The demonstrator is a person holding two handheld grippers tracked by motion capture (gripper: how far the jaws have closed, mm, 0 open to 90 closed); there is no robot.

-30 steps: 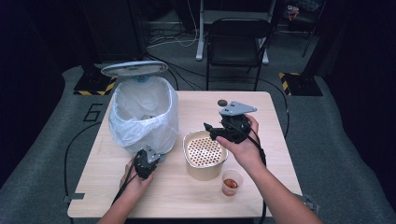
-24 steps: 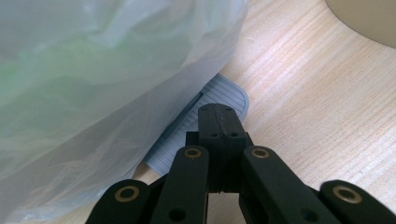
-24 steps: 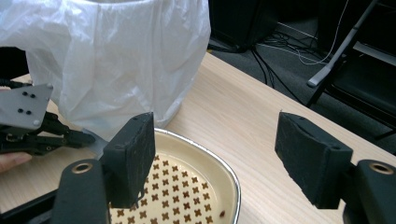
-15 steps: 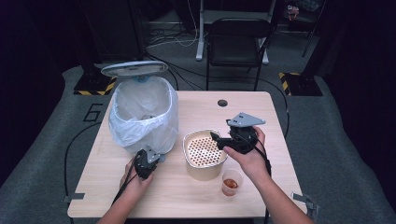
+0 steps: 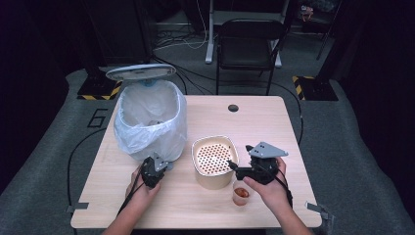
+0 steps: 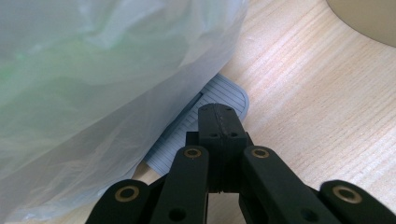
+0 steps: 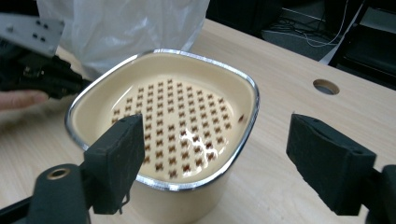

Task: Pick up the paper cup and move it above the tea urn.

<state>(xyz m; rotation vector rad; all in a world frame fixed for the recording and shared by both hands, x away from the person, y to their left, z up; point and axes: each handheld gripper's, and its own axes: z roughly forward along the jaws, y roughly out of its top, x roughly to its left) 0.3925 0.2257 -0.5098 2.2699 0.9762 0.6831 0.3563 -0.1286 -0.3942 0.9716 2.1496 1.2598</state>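
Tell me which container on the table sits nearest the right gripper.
The small clear cup with reddish contents, right under the right gripper. The cream strainer pot stands just beyond it, the lined bin farthest.

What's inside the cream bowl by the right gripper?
The bowl holds a perforated insert with rows of small holes and a few brownish specks. Whatever lies below the insert is covered.
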